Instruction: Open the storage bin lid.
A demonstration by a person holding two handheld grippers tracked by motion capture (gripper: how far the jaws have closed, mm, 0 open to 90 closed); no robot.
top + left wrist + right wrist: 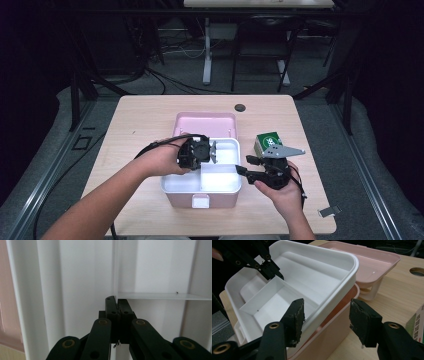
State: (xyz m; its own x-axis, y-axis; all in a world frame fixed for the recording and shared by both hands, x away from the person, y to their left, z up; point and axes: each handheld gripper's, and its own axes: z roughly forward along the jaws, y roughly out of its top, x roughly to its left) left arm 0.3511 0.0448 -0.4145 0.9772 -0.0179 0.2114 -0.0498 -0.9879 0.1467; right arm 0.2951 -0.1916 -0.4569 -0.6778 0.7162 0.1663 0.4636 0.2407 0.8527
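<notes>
- In the middle of the table [150, 112] sits the pink box [200, 200], lid [205, 122] swung open behind it, with the white tray [220, 186] seated in its top.
- My left gripper [212, 151] reaches in from the left and is pinched shut on the tray's divider [115, 277]; in the left gripper view the jaws meet around the thin upright wall where it joins the cross wall.
- My right gripper [325, 322] hovers at the tray's right edge with its jaws about half open, one pad inside the rim [342, 282] and one outside, neither pressing on it yet (so it holds nothing).
- I judge the step in hand is lifting the tray out of the box. To do it well I'd close the right jaws squarely on the rim before pulling, then raise both hands together and level, so the tray doesn't tilt or jam against the box wall.
- The divider is thin; I'd keep the left grip straight up, with no twisting.
- Left forearm comes in at a slant from the bottom left, hand curled around the gripper, which points right and down into the tray.
- Right hand sits low by the box, gripper pointing left, just in front of the green carton [267, 142].
</notes>
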